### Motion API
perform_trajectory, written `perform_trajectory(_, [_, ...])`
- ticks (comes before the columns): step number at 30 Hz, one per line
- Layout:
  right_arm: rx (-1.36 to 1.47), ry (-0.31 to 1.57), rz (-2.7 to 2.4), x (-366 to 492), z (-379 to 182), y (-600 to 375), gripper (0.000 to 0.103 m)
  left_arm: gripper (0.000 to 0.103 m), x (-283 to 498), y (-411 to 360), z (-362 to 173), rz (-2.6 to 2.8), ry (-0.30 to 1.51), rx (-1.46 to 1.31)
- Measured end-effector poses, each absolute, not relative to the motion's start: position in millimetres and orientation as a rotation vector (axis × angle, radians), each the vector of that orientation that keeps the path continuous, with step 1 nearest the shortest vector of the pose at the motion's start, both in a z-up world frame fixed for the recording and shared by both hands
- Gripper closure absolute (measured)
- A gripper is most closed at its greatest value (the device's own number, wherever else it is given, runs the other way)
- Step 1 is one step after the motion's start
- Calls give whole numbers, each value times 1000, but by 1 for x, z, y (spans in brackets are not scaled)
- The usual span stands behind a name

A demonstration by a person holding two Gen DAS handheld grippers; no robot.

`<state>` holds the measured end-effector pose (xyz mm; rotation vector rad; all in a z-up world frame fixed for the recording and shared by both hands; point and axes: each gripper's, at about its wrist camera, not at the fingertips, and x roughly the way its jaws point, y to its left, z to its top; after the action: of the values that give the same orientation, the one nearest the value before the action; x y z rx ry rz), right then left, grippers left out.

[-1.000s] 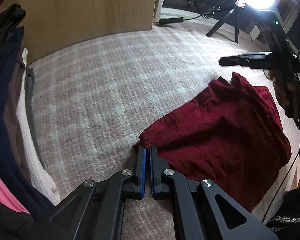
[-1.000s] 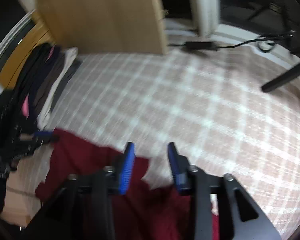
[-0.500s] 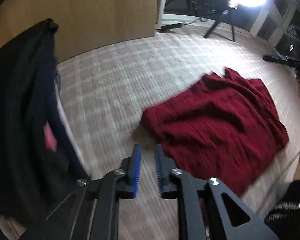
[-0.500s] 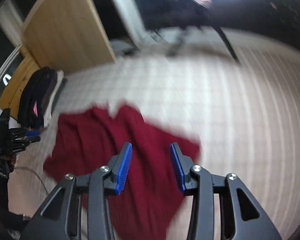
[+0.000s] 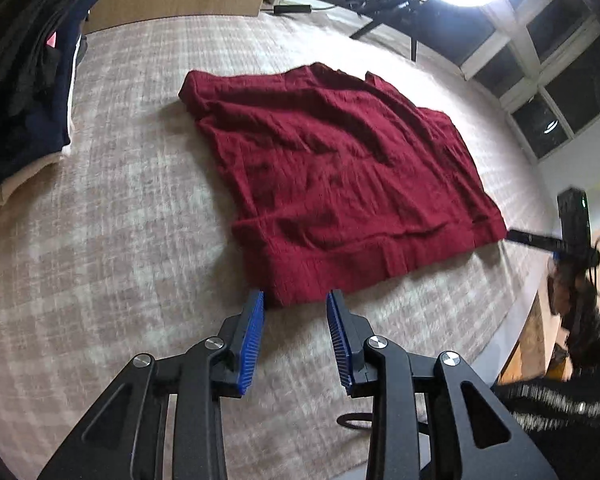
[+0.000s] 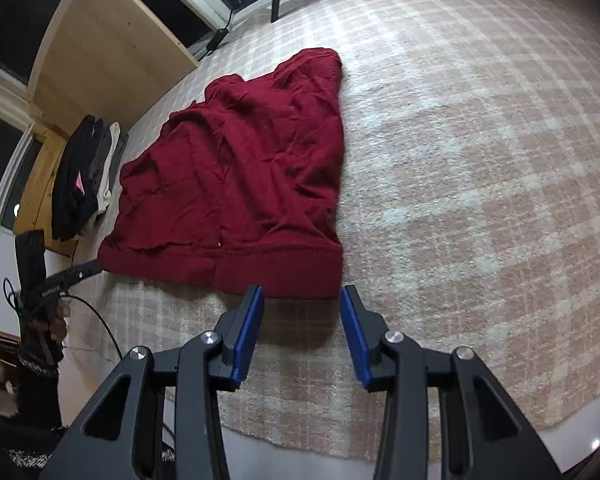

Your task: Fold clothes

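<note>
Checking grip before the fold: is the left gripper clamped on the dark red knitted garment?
No, the left gripper is open at the dark red knitted garment's hem corner.

A pale checked rug [image 6: 480, 168] carried my work; on it the dark red garment [image 5: 332, 168] lay spread; a stack of dark clothes [image 5: 28, 80] sat at its edge.

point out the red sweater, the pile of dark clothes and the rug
red sweater [image 5: 332, 168], left wrist view, middle of the knit body
pile of dark clothes [image 5: 24, 80], left wrist view, dark top layers of the stack
rug [image 6: 480, 184], right wrist view, bare checked area right of the sweater
</note>
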<state>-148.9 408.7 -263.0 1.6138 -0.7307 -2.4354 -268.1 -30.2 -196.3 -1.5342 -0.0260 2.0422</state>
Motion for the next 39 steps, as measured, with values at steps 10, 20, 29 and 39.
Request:
perform_trajectory(10, [1627, -713, -2408, -164, -263, 413, 59, 79, -276, -14, -202, 2033, 72, -1542])
perform_trajectory(20, [1635, -557, -2439, -182, -263, 403, 61, 96, -271, -10, -201, 2051, 137, -1532])
perform_trajectory(29, [1604, -491, -2362, -178, -216, 403, 93, 98, -259, -26, -174, 1997, 12, -1540])
perform_trajectory(39, [1654, -346, -2469, -189, -213, 411, 84, 90, -242, -17, -215, 1986, 173, -1655])
